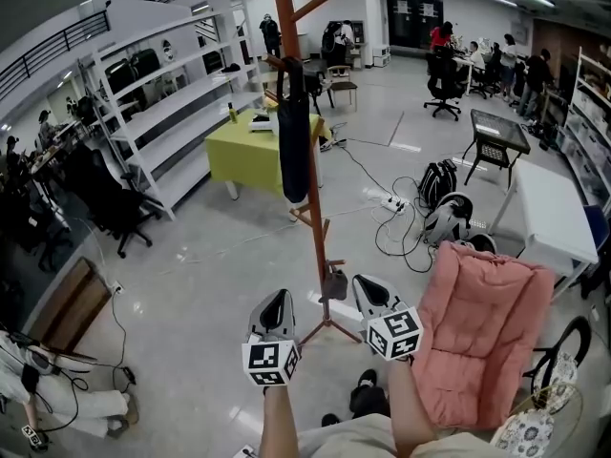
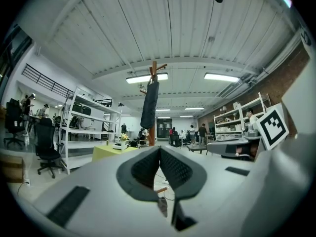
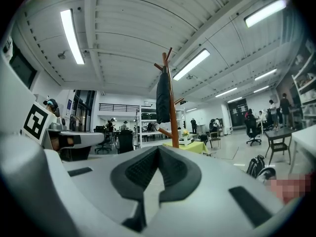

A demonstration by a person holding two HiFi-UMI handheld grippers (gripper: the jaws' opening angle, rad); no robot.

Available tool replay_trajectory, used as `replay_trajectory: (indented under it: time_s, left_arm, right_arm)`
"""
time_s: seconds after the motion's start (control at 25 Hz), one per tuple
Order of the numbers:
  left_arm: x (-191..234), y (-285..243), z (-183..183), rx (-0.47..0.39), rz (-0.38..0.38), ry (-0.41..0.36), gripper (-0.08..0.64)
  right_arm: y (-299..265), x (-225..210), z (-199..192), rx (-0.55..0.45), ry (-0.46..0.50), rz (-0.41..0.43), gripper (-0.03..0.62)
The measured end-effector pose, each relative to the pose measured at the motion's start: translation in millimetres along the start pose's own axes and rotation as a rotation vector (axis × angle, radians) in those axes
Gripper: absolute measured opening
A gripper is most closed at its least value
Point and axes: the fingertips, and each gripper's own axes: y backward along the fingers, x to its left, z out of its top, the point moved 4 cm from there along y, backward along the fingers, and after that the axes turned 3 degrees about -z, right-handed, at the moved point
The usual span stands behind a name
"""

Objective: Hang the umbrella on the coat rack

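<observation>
The left gripper point(image 1: 276, 299) and right gripper point(image 1: 367, 284), jaws closed on nothing, pointed at the wooden coat rack point(image 1: 320, 256) ahead, where the dark folded umbrella point(image 1: 293, 146) hung.

No text, brand, number or sign is legible in any view. The only printed marks are black-and-white square patterns on the cube point(image 1: 271, 363) of the left gripper point(image 1: 278, 301) and the cube point(image 1: 395, 333) of the right gripper point(image 1: 365, 286). They carry no letters or digits.
</observation>
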Motion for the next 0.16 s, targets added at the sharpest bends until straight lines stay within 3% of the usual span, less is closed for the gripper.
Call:
replay_trajectory:
  time_s: [0.16]
  left_arm:
    - [-1.5,3.0,-1.4,0.004,-0.004,0.003,0.008]
  right_arm:
    - [2.8,3.0,0.2,-0.002,0.000,0.001,0.003]
